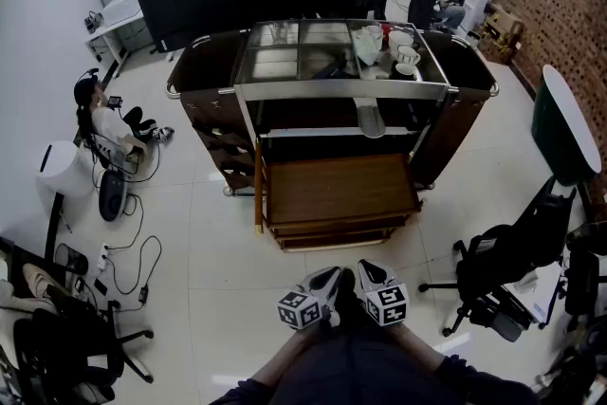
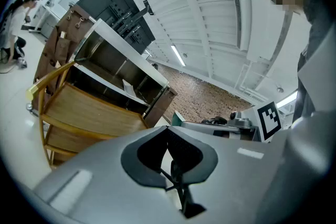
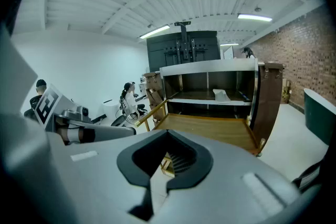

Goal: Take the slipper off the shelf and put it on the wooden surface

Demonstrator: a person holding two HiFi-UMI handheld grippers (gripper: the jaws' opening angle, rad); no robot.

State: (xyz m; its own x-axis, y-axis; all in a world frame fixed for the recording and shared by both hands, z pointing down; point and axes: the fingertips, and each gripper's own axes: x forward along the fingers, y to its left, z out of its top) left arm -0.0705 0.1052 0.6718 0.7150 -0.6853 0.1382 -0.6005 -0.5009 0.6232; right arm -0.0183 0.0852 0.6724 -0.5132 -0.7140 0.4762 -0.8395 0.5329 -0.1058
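Observation:
A pale grey slipper (image 1: 368, 120) lies on the cart's middle shelf (image 1: 285, 132), just under the metal top. In the right gripper view the slipper (image 3: 221, 94) sits toward the right of that shelf; the left gripper view shows the slipper (image 2: 127, 86) as a pale shape there. Below it the wooden surface (image 1: 337, 190) juts out toward me, bare. My left gripper (image 1: 325, 280) and right gripper (image 1: 369, 272) hang side by side near my body, well short of the cart. Both are shut with nothing between the jaws (image 2: 167, 129) (image 3: 168, 135).
Cups (image 1: 406, 55) and a bag stand on the cart's metal top. An office chair (image 1: 503, 266) is at right, another chair (image 1: 57, 337) and floor cables (image 1: 128, 256) at left. A person (image 1: 104, 119) sits on the floor at left. A dark round table (image 1: 564, 123) is at far right.

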